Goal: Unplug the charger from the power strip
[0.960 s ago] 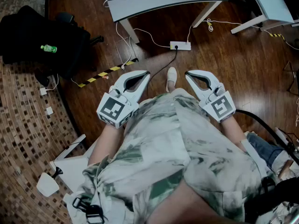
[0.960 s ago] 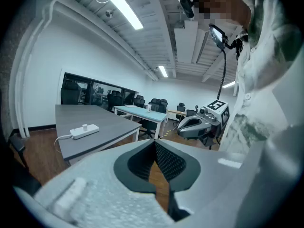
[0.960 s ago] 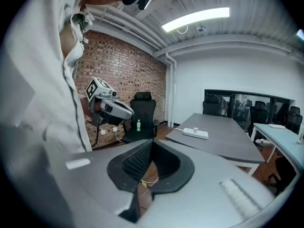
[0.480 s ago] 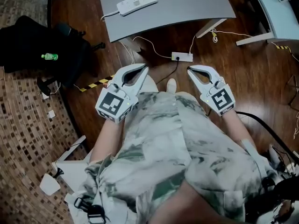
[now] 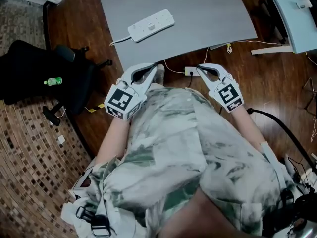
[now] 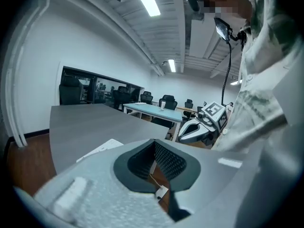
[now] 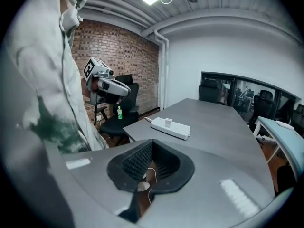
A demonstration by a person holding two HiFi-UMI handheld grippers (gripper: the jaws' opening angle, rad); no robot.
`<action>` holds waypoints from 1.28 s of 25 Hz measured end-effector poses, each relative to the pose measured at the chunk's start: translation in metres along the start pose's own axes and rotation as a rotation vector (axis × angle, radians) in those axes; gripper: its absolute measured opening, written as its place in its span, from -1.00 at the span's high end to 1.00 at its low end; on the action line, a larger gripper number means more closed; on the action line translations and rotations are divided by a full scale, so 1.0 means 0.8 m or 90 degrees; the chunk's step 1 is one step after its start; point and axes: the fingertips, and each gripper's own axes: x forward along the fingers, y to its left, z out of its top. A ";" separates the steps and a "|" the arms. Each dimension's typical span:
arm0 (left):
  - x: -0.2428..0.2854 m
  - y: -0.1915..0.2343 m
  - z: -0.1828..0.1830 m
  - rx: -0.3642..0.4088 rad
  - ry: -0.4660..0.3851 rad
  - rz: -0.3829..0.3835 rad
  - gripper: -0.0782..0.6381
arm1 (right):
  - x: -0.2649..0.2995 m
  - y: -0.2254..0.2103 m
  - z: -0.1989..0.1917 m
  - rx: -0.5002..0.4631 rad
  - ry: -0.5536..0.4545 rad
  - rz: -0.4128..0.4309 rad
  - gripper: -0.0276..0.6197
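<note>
A white power strip [image 5: 151, 25] lies on the grey table [image 5: 198, 14] with a small white charger [image 7: 167, 122] plugged into its top; the strip [image 7: 170, 128] also shows in the right gripper view. Both grippers hover at the table's near edge, short of the strip. My left gripper [image 5: 156, 68] has its tips together and its jaws are just opening, with nothing between them [image 6: 154, 141]. My right gripper [image 5: 200, 69] is shut and empty [image 7: 152, 142]. Only a white corner of the strip [image 6: 102, 148] shows past the left jaws.
A second white power strip [image 5: 192, 72] with cables lies on the wooden floor under the table edge. A black office chair [image 5: 44, 73] with a green bottle [image 5: 52, 81] stands at left. A pale blue table [image 5: 297, 14] is at far right.
The person has stepped toward the table: it and the strip now fill more of the view. Both grippers have moved forward from over the floor to the table's near edge.
</note>
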 end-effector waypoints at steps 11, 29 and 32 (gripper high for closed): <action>0.078 0.165 -0.043 0.054 0.111 -0.028 0.46 | 0.185 -0.081 0.019 0.024 0.078 -0.018 0.90; 0.173 0.225 -0.073 0.201 0.196 -0.006 0.41 | 0.306 -0.124 0.014 -0.041 0.194 0.008 0.90; 0.184 0.224 -0.077 0.192 0.202 -0.035 0.41 | 0.313 -0.129 0.010 -0.051 0.206 0.012 0.90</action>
